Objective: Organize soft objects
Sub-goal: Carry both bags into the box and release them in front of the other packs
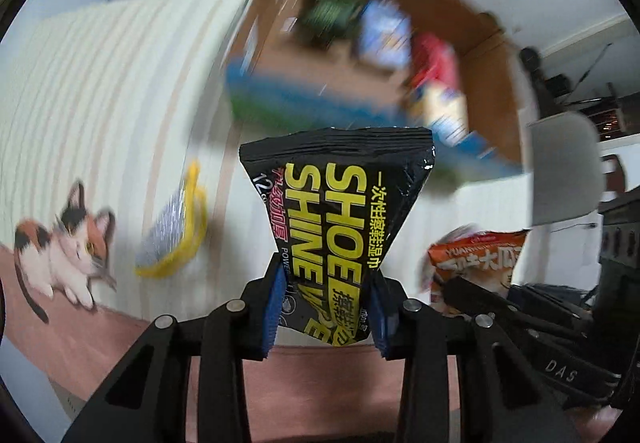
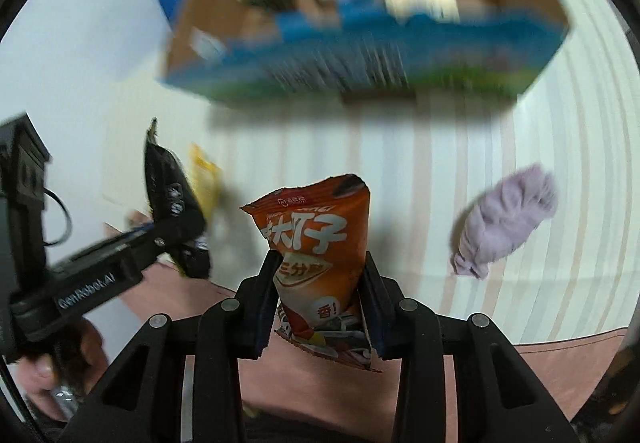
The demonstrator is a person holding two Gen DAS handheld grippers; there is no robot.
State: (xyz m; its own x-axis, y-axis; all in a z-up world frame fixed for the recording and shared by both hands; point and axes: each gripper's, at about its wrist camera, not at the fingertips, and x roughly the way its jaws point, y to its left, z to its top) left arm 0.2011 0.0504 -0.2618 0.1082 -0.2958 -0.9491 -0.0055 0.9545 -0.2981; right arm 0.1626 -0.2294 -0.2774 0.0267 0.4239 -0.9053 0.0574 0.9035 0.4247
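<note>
Left hand-held gripper point(image 1: 326, 297) around black wipes pack point(image 1: 340, 215), right hand-held gripper point(image 2: 320, 297) around orange snack bag point(image 2: 320, 255)

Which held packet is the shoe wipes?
The black packet with yellow SHOE SHINE lettering, clamped in the left gripper; the right gripper holds an orange snack bag.

Left gripper point(image 1: 326, 303): matte black linkage arms with triangular cutouts, silver round pivot screws, blue ribbed pads on the fingers point(image 1: 272, 307). Right gripper point(image 2: 318, 301): same black frame, same silver screws, darker blue pads on its fingers point(image 2: 266, 307). In the right wrist view the left unit's black side carries white "GenRobot.AI" lettering, with a thin black cable looping behind it. Bare-skinned hand point(image 2: 48, 375) on its handle, near left. "DAS" in white on black bodywork, near right of the left wrist view.
</note>
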